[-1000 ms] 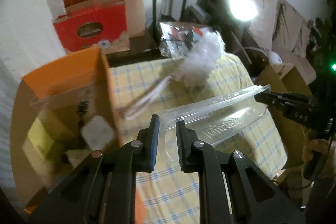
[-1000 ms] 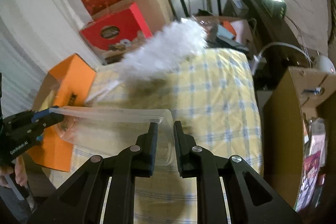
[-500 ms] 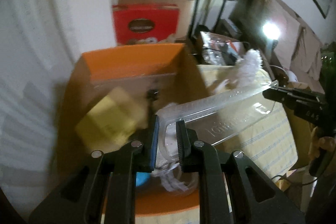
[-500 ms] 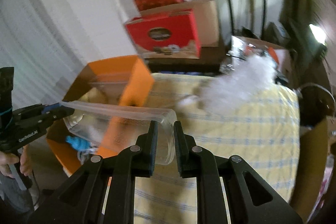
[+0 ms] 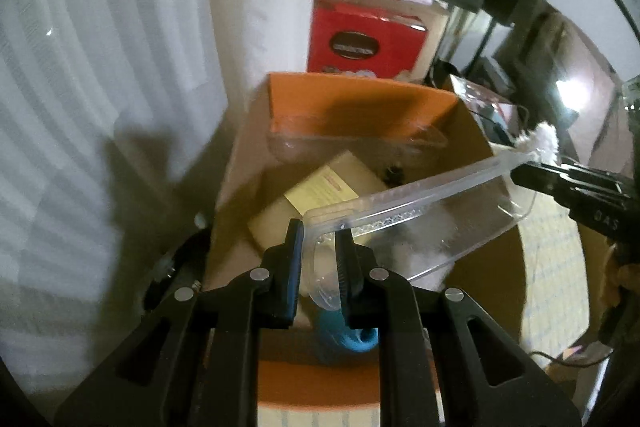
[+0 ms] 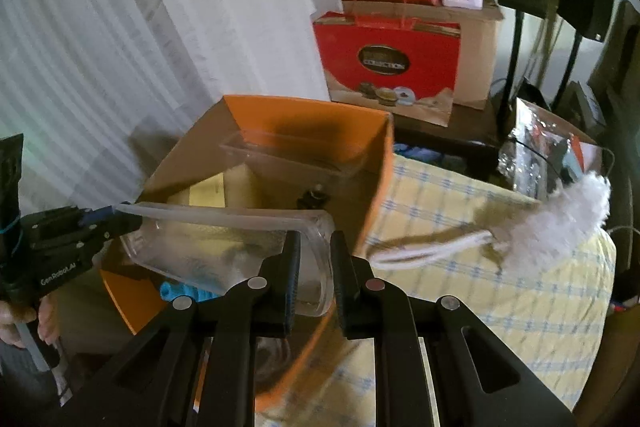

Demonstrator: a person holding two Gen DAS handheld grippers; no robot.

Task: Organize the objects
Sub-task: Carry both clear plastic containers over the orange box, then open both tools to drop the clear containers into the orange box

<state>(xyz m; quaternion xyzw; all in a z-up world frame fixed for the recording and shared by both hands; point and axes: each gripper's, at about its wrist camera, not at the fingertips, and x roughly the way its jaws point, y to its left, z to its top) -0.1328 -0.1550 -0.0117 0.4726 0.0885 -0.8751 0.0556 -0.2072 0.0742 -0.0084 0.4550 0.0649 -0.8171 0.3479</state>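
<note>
A clear plastic tray hangs over the open orange cardboard box. My left gripper is shut on one end of the tray's rim. My right gripper is shut on the opposite end. Each gripper also shows in the other's view, the right one at the right edge, the left one at the left. Inside the box lie a yellow box, another clear container, a small black object and a blue item.
A white feather duster lies on the yellow checked tablecloth right of the box. Red gift bags and a brown carton stand behind. A foil-wrapped package sits at the table's far edge. White curtains hang to the left.
Both grippers carried the clear tray leftward from above the tablecloth to above the open orange box. The duster stayed on the table.
</note>
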